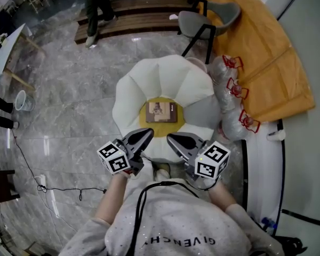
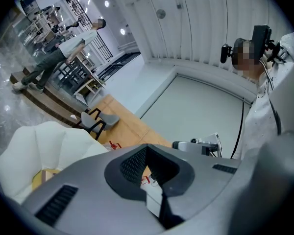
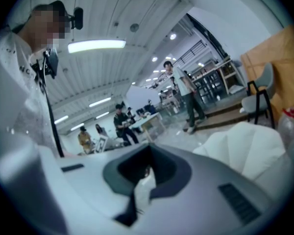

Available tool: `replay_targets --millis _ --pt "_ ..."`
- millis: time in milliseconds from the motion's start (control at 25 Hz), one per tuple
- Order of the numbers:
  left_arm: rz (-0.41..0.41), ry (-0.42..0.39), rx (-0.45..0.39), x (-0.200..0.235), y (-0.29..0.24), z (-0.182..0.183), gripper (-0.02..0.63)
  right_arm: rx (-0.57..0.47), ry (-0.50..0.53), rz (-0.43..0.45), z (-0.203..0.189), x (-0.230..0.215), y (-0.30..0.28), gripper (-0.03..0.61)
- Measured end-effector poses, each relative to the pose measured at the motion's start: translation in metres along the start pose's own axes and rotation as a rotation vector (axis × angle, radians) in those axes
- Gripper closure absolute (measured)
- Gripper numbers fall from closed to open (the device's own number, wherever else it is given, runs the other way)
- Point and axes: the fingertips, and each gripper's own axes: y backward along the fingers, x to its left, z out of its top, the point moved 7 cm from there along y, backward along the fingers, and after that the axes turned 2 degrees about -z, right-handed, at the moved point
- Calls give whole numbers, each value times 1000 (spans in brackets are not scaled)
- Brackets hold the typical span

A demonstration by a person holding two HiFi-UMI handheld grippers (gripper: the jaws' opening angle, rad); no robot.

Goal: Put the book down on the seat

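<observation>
The book (image 1: 161,111) is lying flat on the yellow middle of the white petal-shaped seat (image 1: 133,89), well in from its edges. Both tools are clear of it, up over the seat's near edge. The left tool (image 1: 144,138) has its jaws pressed together on nothing, and the right tool (image 1: 178,141) is the same, closed up and empty.

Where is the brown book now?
In the head view, the brown book lies flat on the yellow centre of the white petalled seat, left of the clear bags.
</observation>
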Motion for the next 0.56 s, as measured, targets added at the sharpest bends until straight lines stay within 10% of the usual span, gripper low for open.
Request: replay_targets --millis 560 --pt "13 3 -13 7 16 0 592 8 7 -4 -4 9 -10 561"
